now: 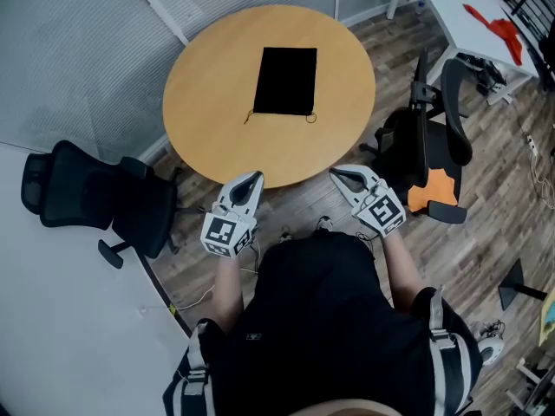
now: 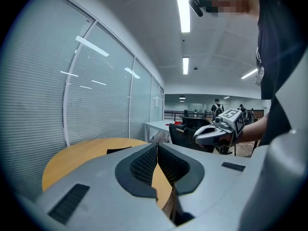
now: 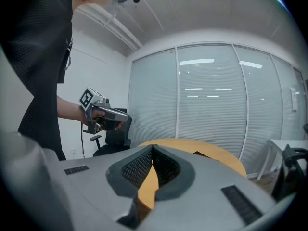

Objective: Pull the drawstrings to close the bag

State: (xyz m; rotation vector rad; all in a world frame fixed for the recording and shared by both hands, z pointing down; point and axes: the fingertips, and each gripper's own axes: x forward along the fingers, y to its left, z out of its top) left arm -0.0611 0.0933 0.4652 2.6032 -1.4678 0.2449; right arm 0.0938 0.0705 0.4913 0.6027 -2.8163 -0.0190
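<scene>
Black bag (image 1: 287,81) lies flat on the wood desk (image 1: 208,76), upper centre of the head view. Drawstrings (image 1: 311,118) poke out at its lower corners, so the mouth likely faces the person, one cord for each side. Left tongs (image 1: 254,178) and right tongs (image 1: 336,173) are both clenched on nothing, off the desk's near edge, aimed at the bag but well apart from it. Approach stage, I judge.

- One round table (image 1: 208,85), ahead of both grippers.
- One black bag (image 1: 286,81) with two drawstring ends (image 1: 310,118).
- Two grippers: left gripper (image 1: 253,177), right gripper (image 1: 336,173).
- Two office chairs: left chair (image 1: 87,199), right chair (image 1: 438,137).
- One white desk (image 1: 455,11).
</scene>
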